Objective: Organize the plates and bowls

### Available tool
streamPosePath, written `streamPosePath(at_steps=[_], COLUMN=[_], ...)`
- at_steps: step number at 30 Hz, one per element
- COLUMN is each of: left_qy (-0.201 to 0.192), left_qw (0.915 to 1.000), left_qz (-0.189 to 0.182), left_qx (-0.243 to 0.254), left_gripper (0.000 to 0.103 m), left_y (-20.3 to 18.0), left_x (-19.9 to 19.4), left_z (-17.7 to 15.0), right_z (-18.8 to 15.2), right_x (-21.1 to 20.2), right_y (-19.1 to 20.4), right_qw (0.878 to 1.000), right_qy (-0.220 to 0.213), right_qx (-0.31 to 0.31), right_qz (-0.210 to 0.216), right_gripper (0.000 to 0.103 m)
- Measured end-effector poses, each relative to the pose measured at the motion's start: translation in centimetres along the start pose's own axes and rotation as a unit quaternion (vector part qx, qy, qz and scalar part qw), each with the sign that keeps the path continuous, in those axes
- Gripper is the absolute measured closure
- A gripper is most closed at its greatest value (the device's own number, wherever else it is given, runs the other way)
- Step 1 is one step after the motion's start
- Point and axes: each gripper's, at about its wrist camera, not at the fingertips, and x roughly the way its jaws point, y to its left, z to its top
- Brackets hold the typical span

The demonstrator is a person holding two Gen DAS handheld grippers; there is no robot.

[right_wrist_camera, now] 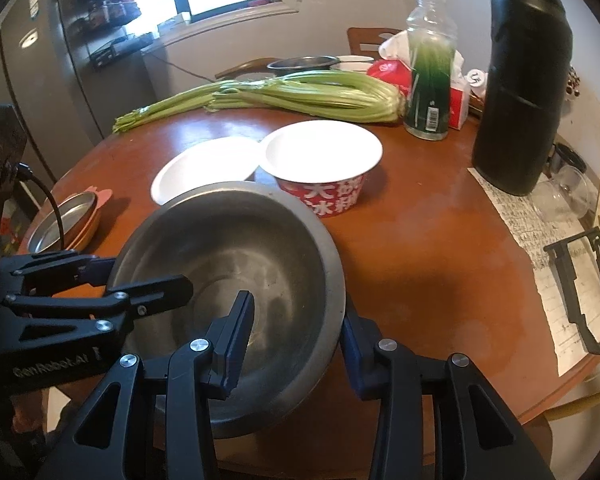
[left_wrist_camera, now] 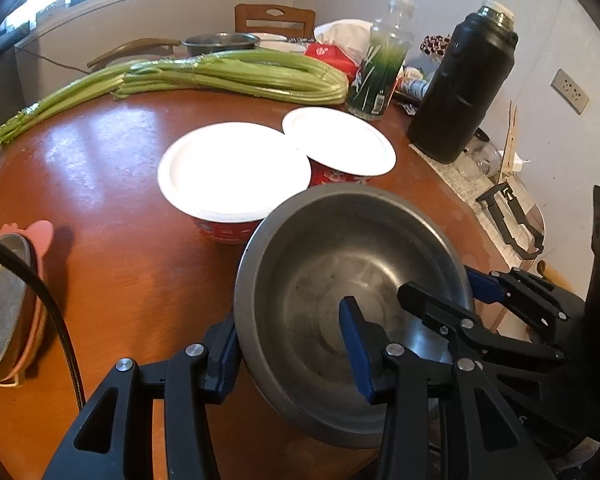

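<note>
pink tray (right_wrist_camera: pixel 96 196): far left of the round wooden table (right_wrist_camera: pixel 420 248), holds a small steel dish (right_wrist_camera: pixel 60 220), well apart from the big bowl's grip points.
celery (left_wrist_camera: pixel 204 76): long bunch across the far side of table, behind the paper bowls.
left gripper (left_wrist_camera: pixel 296 344): clamped on the steel bowl's rim, 1 blue-padded finger inside the bowl, the other outside against the wall; in the right wrist view it comes in from the left edge (right_wrist_camera: pixel 140 280), also pinching the rim.
steel bowl (left_wrist_camera: pixel 340 280): empty, at the near edge of table, tilted; held by both grippers at once; cannot tell if it touches the table.
right gripper (right_wrist_camera: pixel 296 344): closed on the same bowl's rim on the right side, 1 finger in, 1 out.
2 paper bowls: red-printed, white inside, just behind the steel bowl; left one (left_wrist_camera: pixel 232 172) and right one (left_wrist_camera: pixel 340 144) with rims touching or overlapping.
green-label bottle (right_wrist_camera: pixel 430 76): upright, behind right paper bowl, beside celery end.
black flask (right_wrist_camera: pixel 520 88): upright, far right of table.
printed paper (right_wrist_camera: pixel 540 248): right table edge, black clip frame (right_wrist_camera: pixel 580 288) lies on it.
</note>
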Motion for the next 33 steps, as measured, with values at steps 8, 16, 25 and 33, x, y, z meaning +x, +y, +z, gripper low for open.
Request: streamPosePath(at_steps=[8, 16, 25, 33], left_qy=[-0.014, -0.010, -0.001, 0.007], left_qw=[0.9997, 0.9992, 0.9987, 0.9982], left_qz=[0.013, 0.027, 0.039, 0.049], left_qx=[-0.016, -0.027, -0.033, -0.033], left_gripper=[0.058, 0.058, 0.058, 0.058], left_y=[2.2, 4.1, 5.2, 5.5], left_x=[-1.7, -1.9, -1.3, -0.5], left_z=[-0.9, -2.0, -2.8, -2.7], right_z=[0.2, 0.0, -0.2, -0.4], right_x=[0.0, 1.0, 1.7, 2.5], right_y=[2.5, 4.7, 5.8, 6.4], right_qw=[1.000, 0.999, 0.998, 0.998], right_qy=[0.002, 0.017, 0.027, 0.039], right_qx=[-0.021, -0.036, -0.041, -0.044], right_qz=[0.020, 0.030, 0.033, 0.033], right_gripper=[0.060, 0.060, 0.060, 0.060])
